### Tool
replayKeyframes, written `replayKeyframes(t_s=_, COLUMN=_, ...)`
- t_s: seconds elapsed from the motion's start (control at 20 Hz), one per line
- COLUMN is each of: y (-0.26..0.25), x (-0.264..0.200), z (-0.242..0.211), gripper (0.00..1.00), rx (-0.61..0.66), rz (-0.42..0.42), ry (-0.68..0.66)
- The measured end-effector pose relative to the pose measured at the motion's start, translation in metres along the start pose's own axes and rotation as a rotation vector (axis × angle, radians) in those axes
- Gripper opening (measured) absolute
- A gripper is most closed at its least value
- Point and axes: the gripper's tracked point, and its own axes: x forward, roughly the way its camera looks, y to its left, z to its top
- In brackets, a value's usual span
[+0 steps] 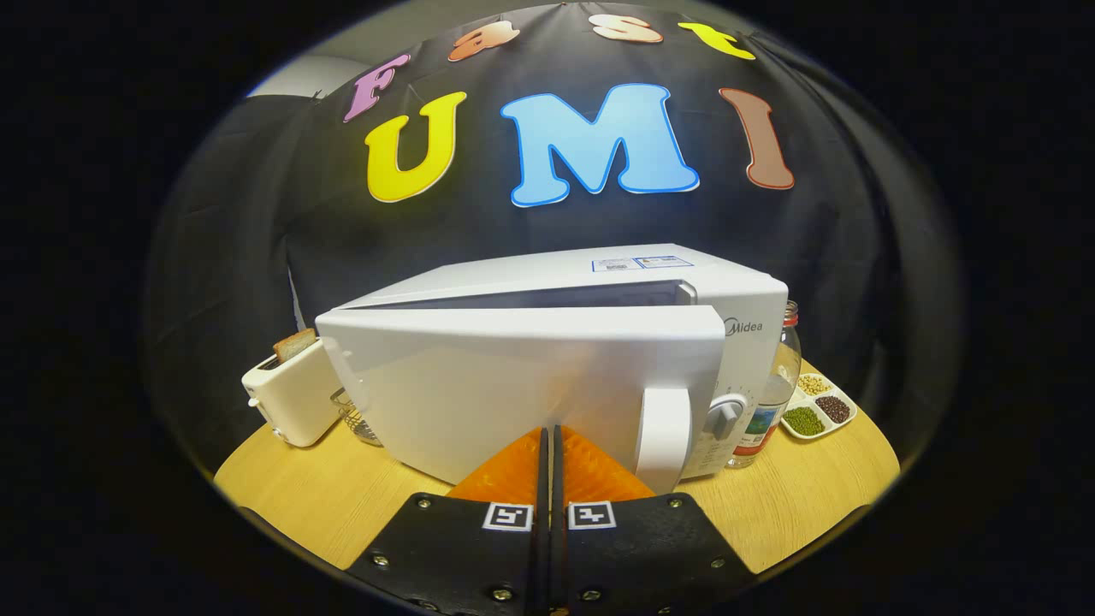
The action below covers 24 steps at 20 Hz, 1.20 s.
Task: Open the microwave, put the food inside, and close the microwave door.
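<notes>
The gripper [548, 445] sits nearest, its two fingers drawn together so that only a thin slit runs between them, with nothing held in that slit. The fingertips are at the outer face of the microwave door [513, 385], low on the panel and a little to the left of the door handle [663, 438]; whether the tips actually touch the panel cannot be told. The door stands partly ajar, swung out from its left hinge side so that a dark wedge of the oven opening shows above its top edge. The microwave [599, 282] itself is a white box standing on a round wooden table [342, 496], with a control knob [723, 417] on its front panel just right of the handle. Left of the microwave stands a cream toaster [291, 398] with a slice of toast [295, 345] poking out of its slot, and a wire basket [355, 419] sits between the toaster and the door. Right of the microwave is a clear bottle [774, 385], and beyond it a divided dish [819, 406] holding beans and grains of different colours
</notes>
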Motion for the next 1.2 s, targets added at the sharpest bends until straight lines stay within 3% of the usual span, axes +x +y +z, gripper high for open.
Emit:
replayKeyframes(t_s=0.75, y=-0.016, x=0.033, z=0.013, gripper=0.01, rx=-0.028, rz=-0.061, ry=-0.019)
replayKeyframes(t_s=1.2, y=0.005, x=-0.051, z=0.057, gripper=0.01, rx=-0.046, rz=-0.089, ry=-0.132)
